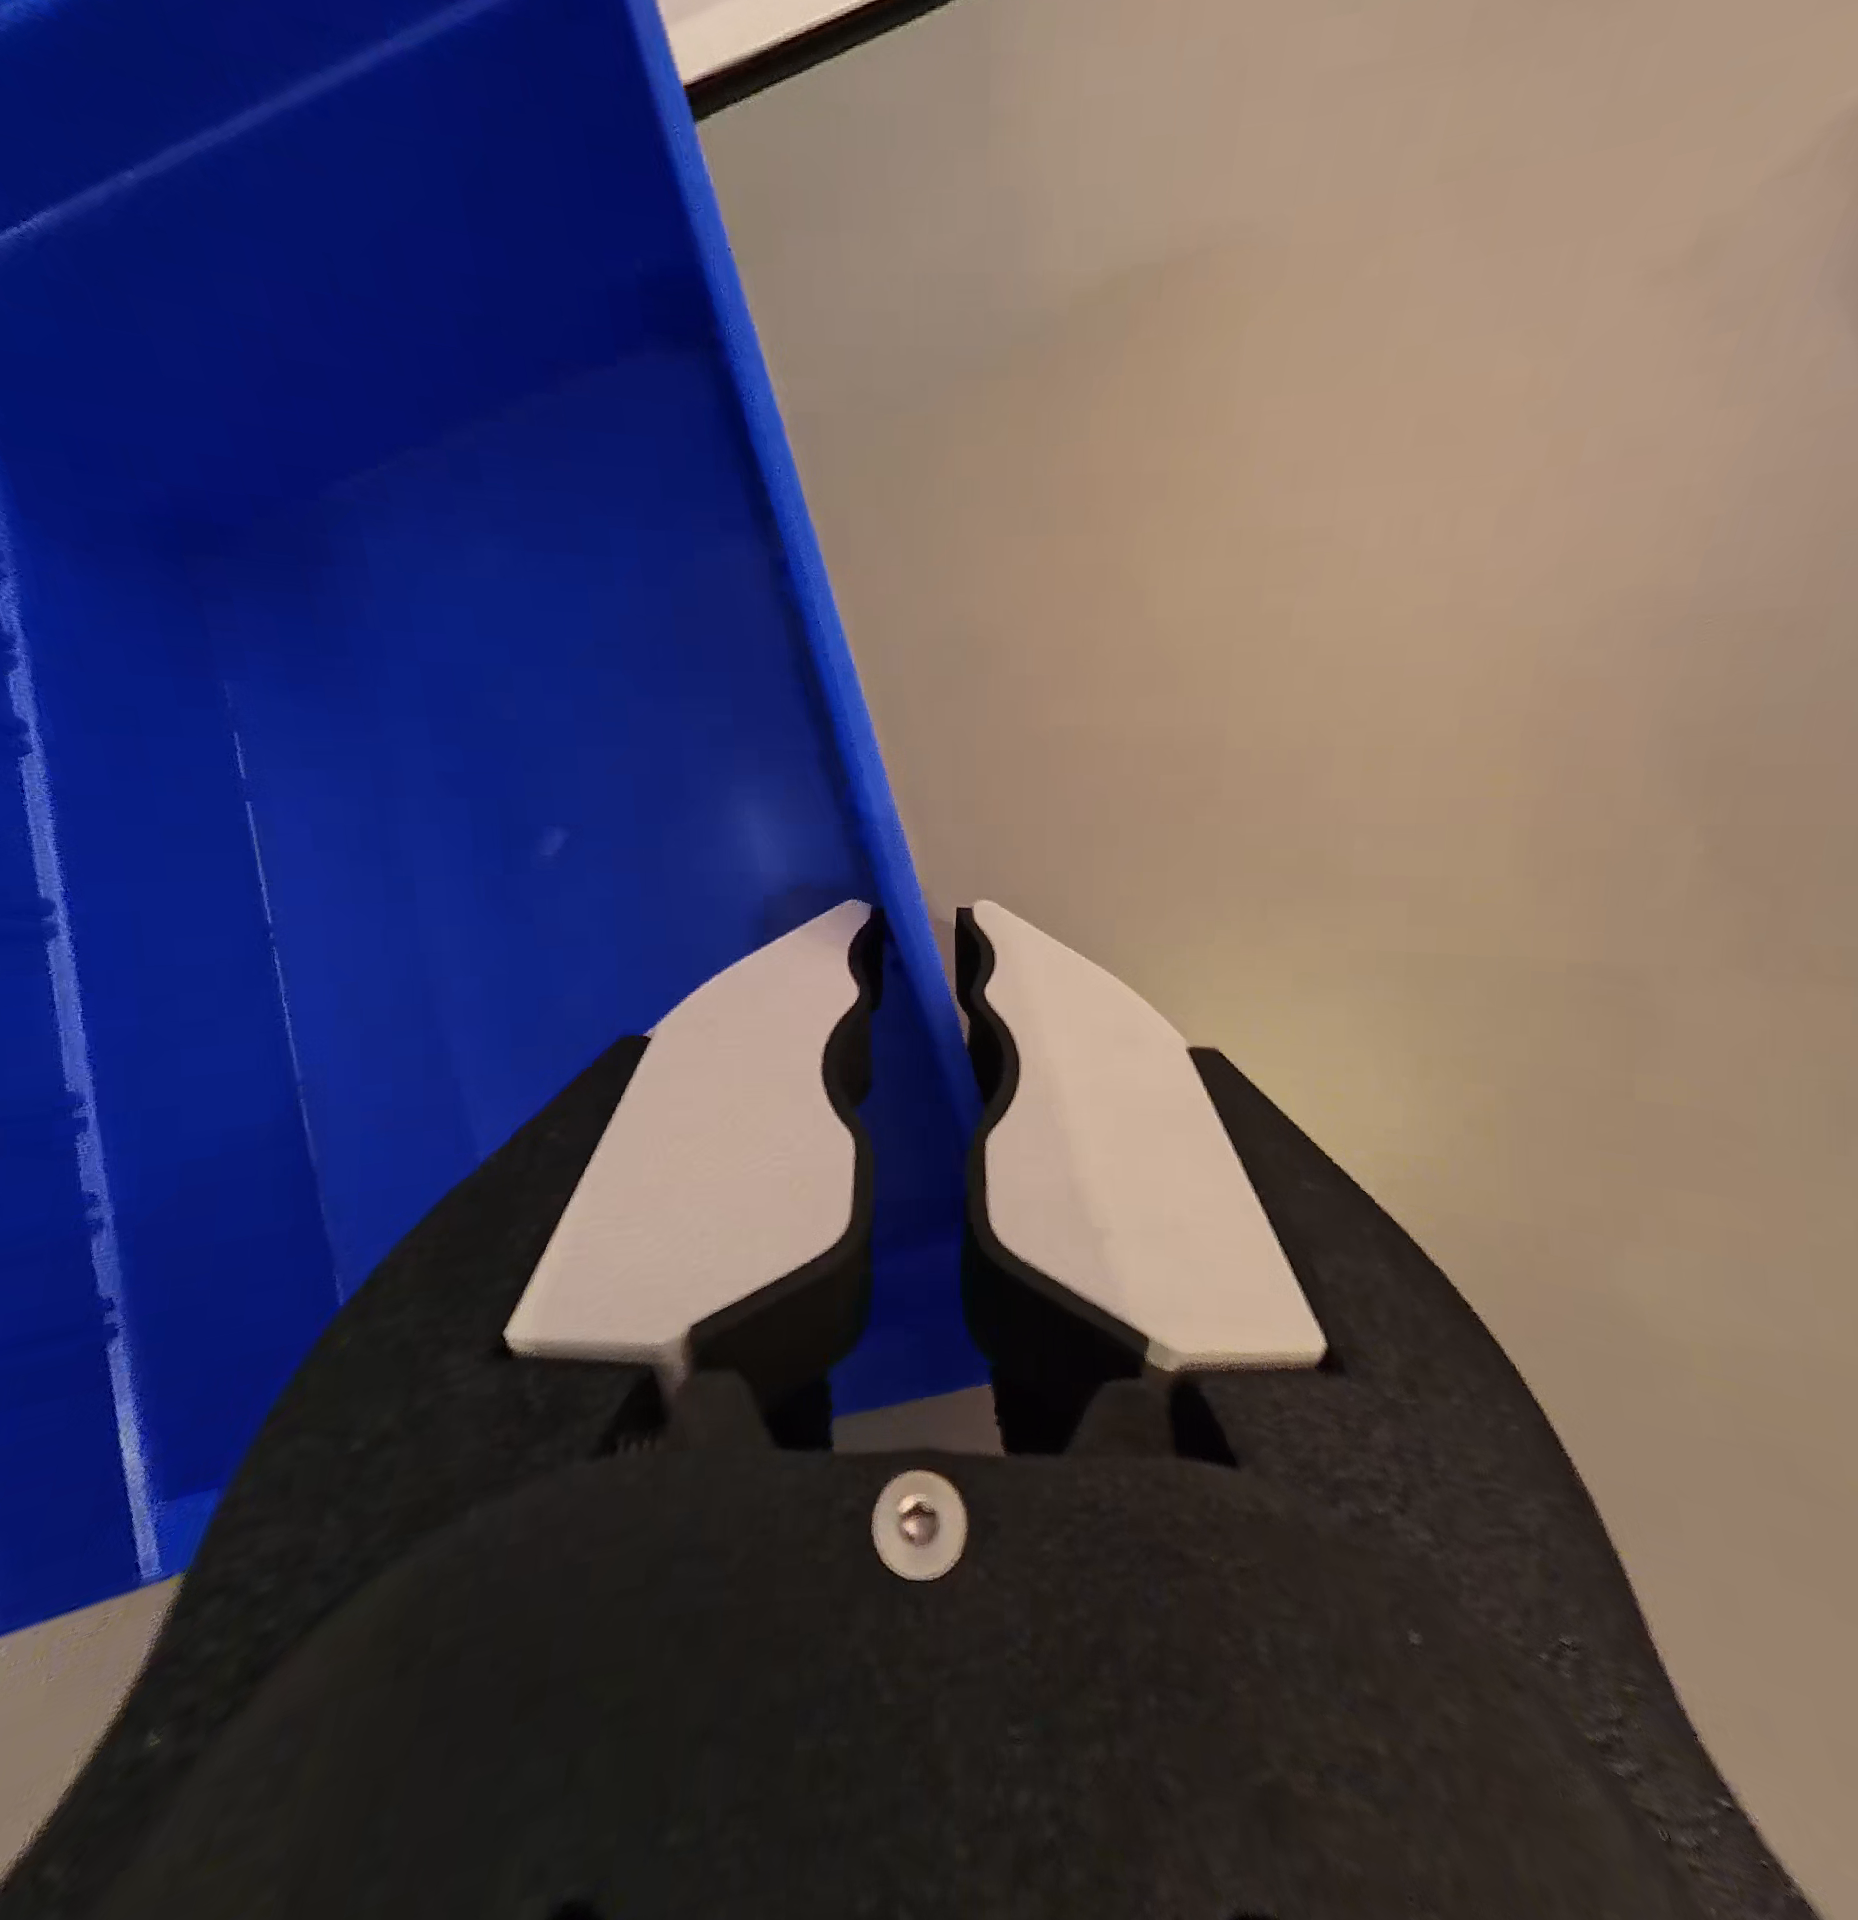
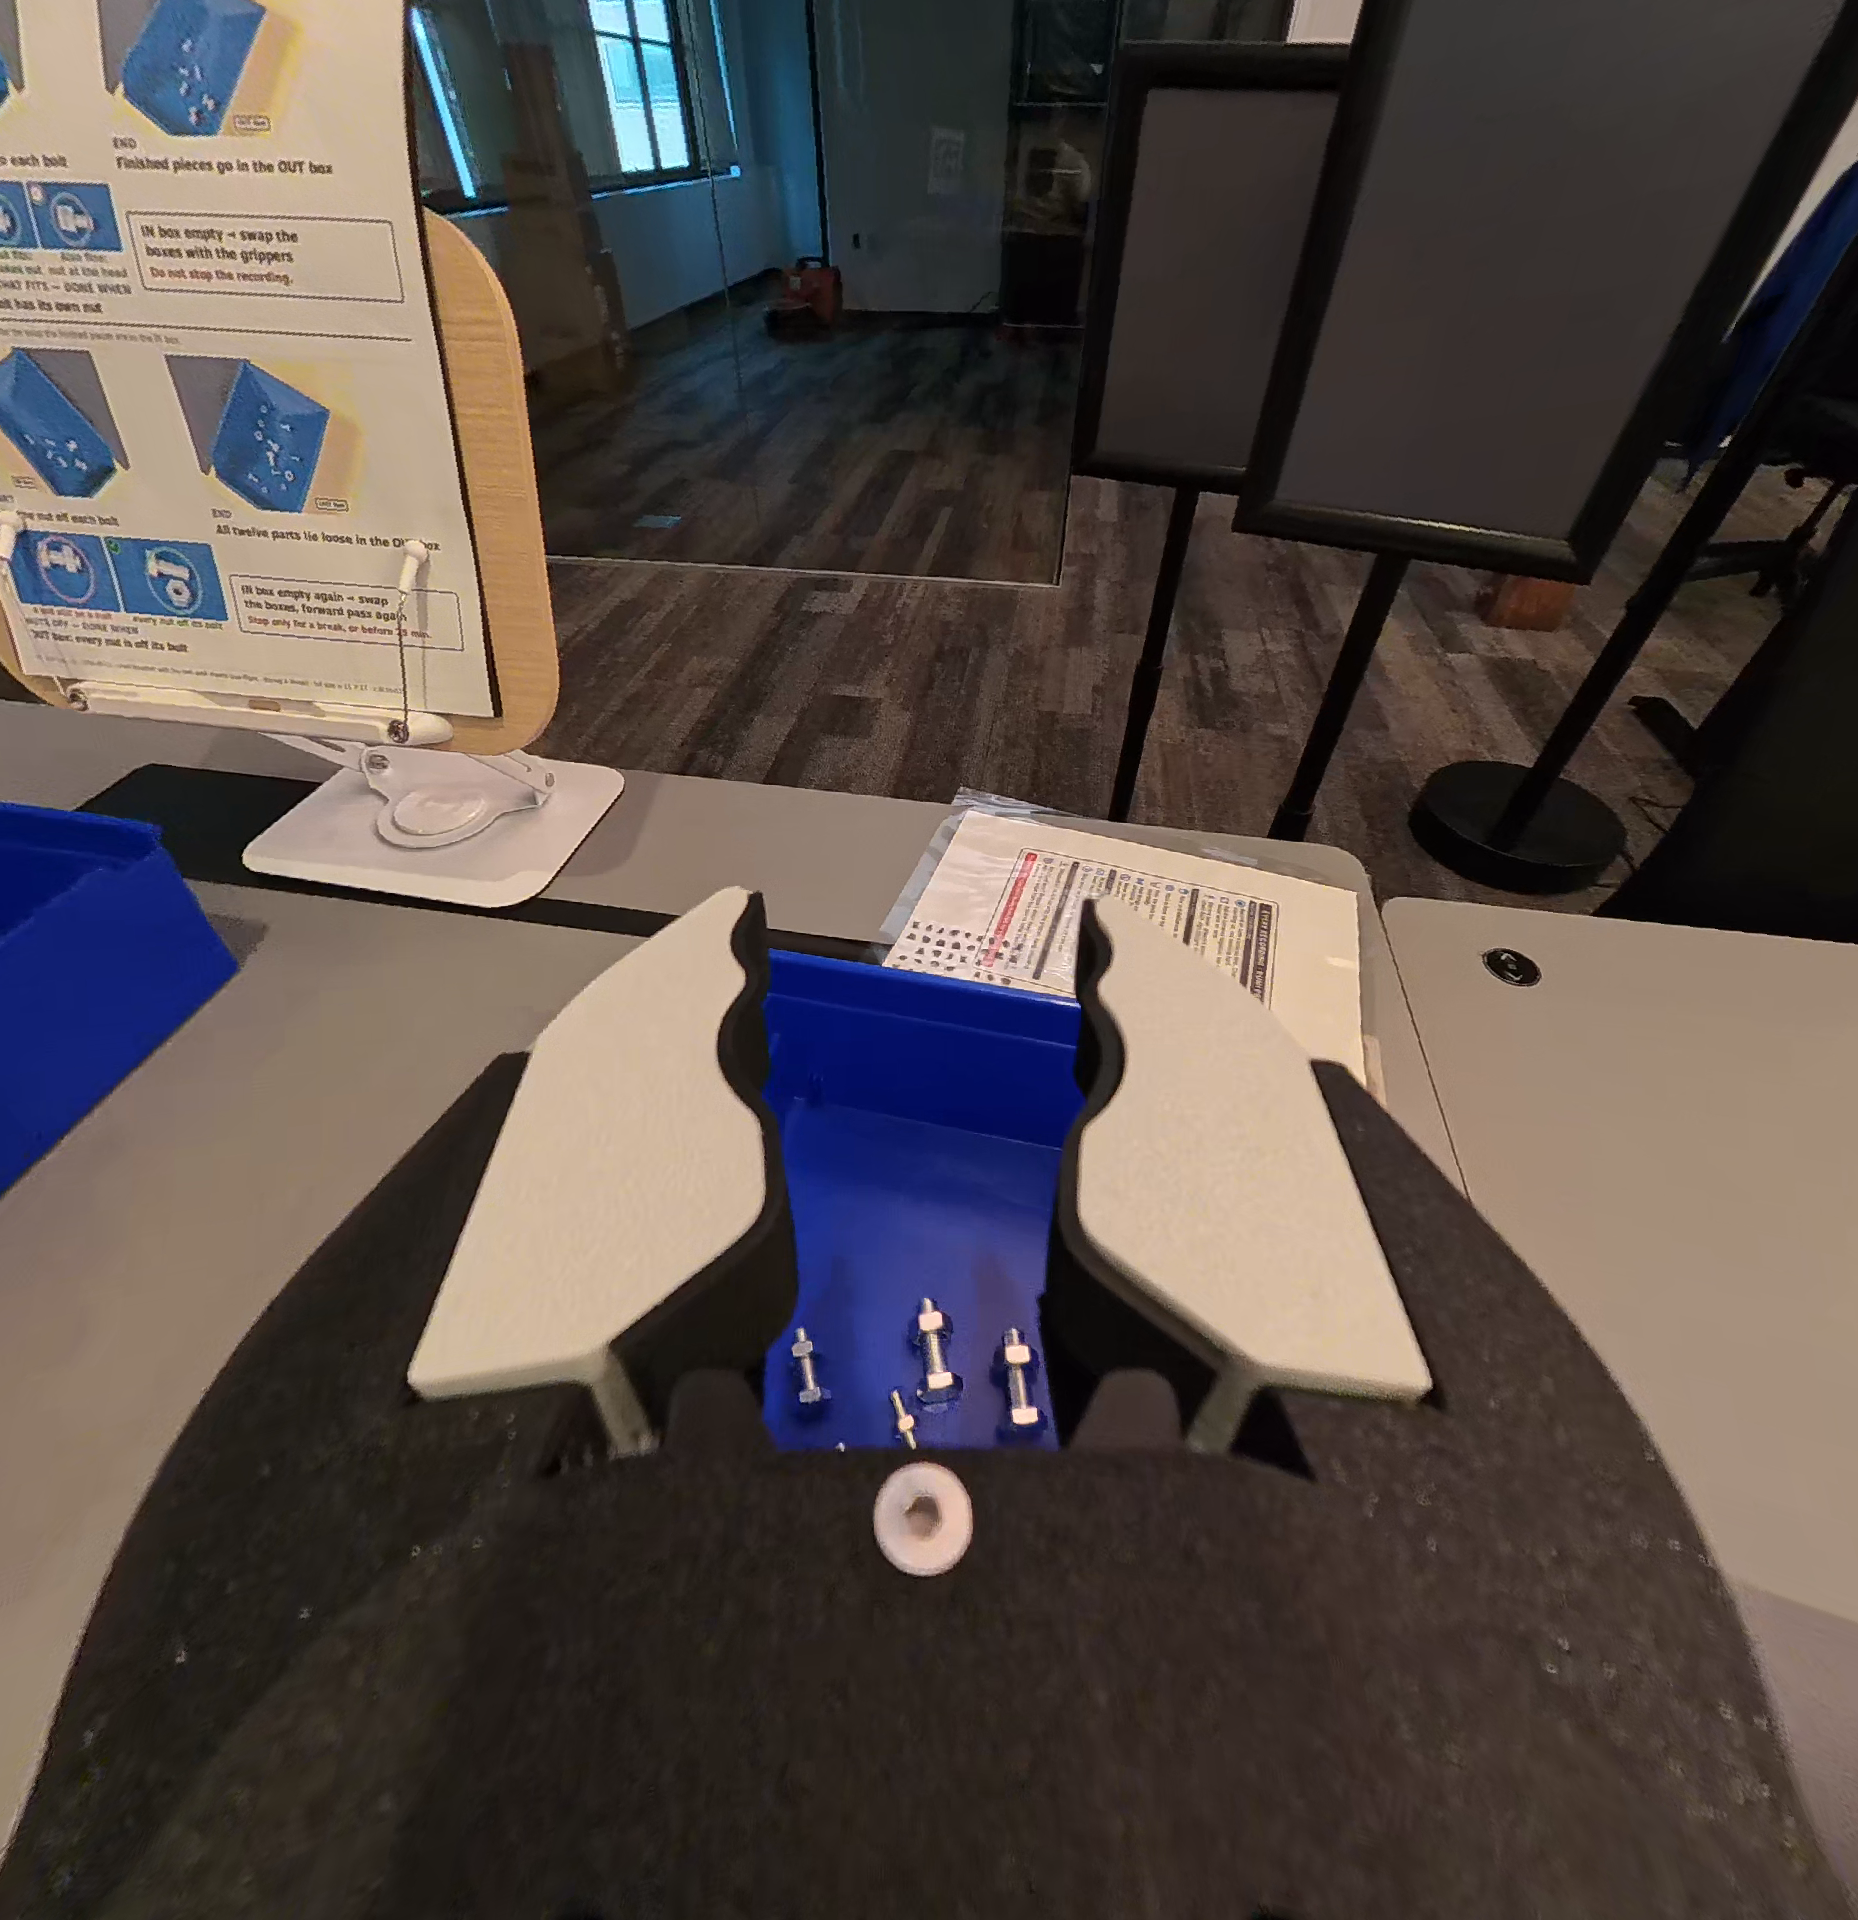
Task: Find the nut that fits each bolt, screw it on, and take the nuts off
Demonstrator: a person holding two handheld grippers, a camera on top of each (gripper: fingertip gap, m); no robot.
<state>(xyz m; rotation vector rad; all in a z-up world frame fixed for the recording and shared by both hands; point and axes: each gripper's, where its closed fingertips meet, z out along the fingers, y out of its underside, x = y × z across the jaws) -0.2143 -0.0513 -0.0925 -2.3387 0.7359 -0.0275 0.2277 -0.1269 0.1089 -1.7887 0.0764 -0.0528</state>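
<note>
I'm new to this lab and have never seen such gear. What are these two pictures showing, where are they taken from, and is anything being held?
There is no robot arm here: a person carries a two-finger claw in each hand, and each claw has a camera looking forward along its fingers.

The left wrist view shows the left claw straddling the side wall of a blue box on a grey table. Its fingers stand close on either side of the wall; whether they already pinch it I cannot tell. What shows of this box's floor is bare.

The right wrist view shows the right claw open and holding nothing, above a second blue box. Inside lie small bolts with nuts on them. Farther back stand an instruction sheet on a stand and a printed sheet on the table.
</note>
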